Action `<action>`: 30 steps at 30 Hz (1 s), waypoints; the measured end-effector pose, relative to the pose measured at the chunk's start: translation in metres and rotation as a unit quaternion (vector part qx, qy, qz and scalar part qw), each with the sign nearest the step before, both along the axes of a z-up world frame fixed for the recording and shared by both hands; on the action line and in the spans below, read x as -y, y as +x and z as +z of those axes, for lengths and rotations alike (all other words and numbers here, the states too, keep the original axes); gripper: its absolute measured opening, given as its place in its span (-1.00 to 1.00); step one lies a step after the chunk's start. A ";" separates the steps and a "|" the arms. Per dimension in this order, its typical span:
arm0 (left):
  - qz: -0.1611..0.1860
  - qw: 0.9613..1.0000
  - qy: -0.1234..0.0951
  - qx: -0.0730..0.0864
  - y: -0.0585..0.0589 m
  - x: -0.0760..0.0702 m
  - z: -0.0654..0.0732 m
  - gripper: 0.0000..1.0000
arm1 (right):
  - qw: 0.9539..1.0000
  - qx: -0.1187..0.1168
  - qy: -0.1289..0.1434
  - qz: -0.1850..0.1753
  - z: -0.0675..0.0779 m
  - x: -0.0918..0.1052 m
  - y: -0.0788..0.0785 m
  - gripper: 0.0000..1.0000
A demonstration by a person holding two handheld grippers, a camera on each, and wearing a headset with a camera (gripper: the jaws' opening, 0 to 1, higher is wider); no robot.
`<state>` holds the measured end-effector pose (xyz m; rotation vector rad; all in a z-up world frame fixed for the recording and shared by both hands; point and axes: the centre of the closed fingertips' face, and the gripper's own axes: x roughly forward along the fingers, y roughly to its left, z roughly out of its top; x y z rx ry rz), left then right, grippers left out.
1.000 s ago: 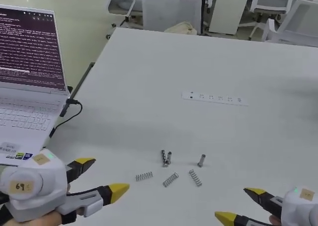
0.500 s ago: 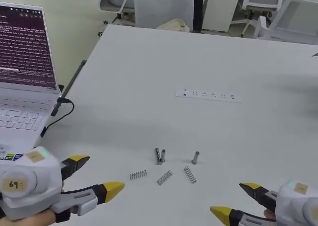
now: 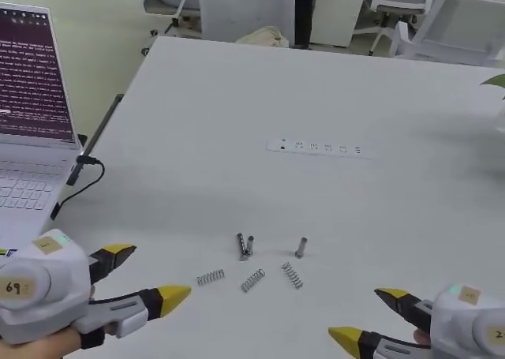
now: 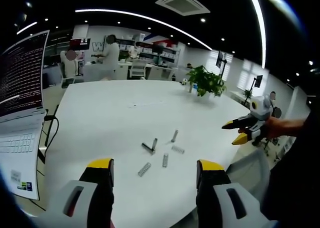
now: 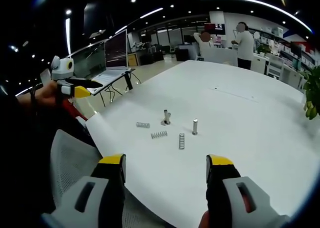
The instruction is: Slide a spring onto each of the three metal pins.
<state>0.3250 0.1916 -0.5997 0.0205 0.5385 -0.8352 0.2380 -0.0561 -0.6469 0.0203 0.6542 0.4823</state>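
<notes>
At the far left an open laptop (image 3: pixel 24 114) shows lines of pale text on a dark purple screen, too small to read, and a black cable (image 3: pixel 79 181) runs from its right edge across the white table (image 3: pixel 316 91). The left gripper (image 3: pixel 146 272) sits at the near left, a round sticker on its white body reading "69", its yellow-tipped jaws spread wide with nothing between them. All the parts lie to its right and slightly farther off, well apart from its tips. The left spring (image 3: pixel 210 277), the middle spring (image 3: pixel 252 279) and the right spring (image 3: pixel 292 274) lie flat in a loose row. Just beyond them is a pair of pins (image 3: pixel 245 246), touching, one propped against the other, and to the right a single pin (image 3: pixel 301 247) stands upright alone. No spring is on any pin. Farther off lies a white power strip (image 3: pixel 314 147) whose markings cannot be read. The right gripper (image 3: pixel 367 315) is at the near right, also spread and empty, with the springs and pins to its left, well apart. It carries a small sticker that is unreadable. A green plant (image 3: pixel 495 81) shows at the far right edge.
</notes>
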 end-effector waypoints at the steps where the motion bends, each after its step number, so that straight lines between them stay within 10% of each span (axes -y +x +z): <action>1: 0.000 1.000 -0.003 -0.001 0.002 0.001 0.000 0.25 | 1.000 0.000 0.000 -0.002 0.000 0.001 0.000 0.28; 30: 0.007 0.999 -0.023 -0.036 0.068 0.038 -0.033 0.11 | 1.000 -0.009 -0.006 -0.023 -0.002 0.011 0.000 0.25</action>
